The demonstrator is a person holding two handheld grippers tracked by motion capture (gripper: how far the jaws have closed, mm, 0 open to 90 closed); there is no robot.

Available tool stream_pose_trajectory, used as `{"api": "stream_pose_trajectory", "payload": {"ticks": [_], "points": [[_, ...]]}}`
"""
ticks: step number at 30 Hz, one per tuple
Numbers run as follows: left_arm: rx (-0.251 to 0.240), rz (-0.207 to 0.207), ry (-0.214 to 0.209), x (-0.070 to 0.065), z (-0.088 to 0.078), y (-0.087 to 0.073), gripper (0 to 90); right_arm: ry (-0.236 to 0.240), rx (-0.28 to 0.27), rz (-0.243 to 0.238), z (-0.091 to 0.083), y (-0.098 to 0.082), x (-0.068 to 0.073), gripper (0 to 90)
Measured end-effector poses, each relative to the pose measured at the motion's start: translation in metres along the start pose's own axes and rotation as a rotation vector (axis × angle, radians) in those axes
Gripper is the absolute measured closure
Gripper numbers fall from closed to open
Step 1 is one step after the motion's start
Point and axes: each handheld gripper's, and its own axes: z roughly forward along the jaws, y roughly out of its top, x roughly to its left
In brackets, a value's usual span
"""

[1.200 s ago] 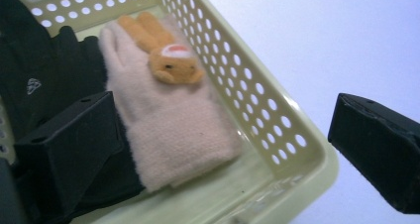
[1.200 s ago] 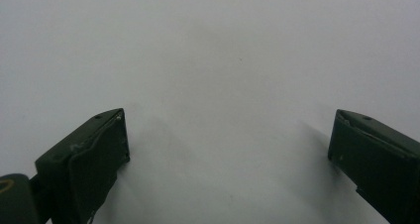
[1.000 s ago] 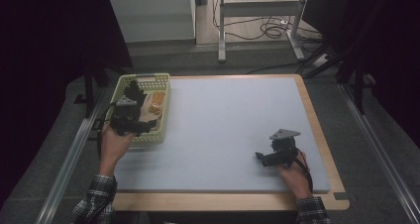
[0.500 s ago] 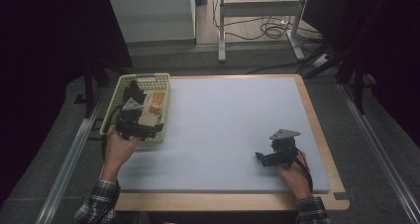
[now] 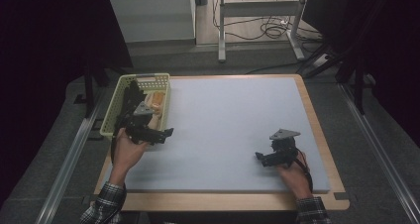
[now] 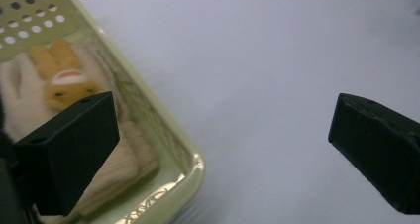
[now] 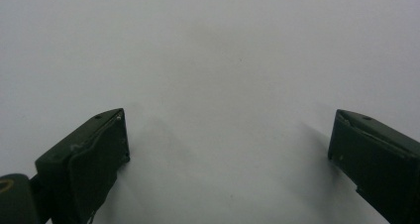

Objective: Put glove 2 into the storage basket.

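Note:
A pale green plastic basket (image 5: 143,77) stands at the left edge of the mat. In it lies a small orange plush toy (image 5: 156,100) on a cream cloth. My left gripper (image 5: 163,135) hangs over the basket's near right corner, open, with nothing held. In the left gripper view its jaws stand wide apart (image 6: 223,149): the left one is over the cream cloth (image 6: 114,169) and the plush toy (image 6: 62,78), the right one over bare mat, with the basket rim (image 6: 148,110) between them. My right gripper (image 5: 261,159) rests low over the mat at the near right, open and empty (image 7: 228,159).
A pale grey-blue mat (image 5: 233,115) covers the wooden table, whose edge (image 5: 322,135) shows at the right. Black parts lie in the basket's far left part (image 5: 130,92). Beyond the table are a dark floor, desk legs and cables (image 5: 270,28).
My left gripper has drawn back from over the basket's middle toward the person and slightly right, to the basket's near right corner. The right gripper has stayed put.

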Motion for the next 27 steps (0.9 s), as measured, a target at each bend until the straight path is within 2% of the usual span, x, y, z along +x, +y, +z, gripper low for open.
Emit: {"api": "stream_pose_trajectory", "payload": {"ticks": [15, 27], "points": [[-0.012, 0.039, -0.072, -0.031, 0.016, 0.001, 0.0, 0.000, 0.000, 0.002, 0.000, 0.000, 0.000, 1.9], [-0.023, 0.081, -0.129, -0.062, 0.027, -0.002, 0.0, -0.001, 0.000, 0.001, 0.000, 0.000, 0.000, 1.9]]}}
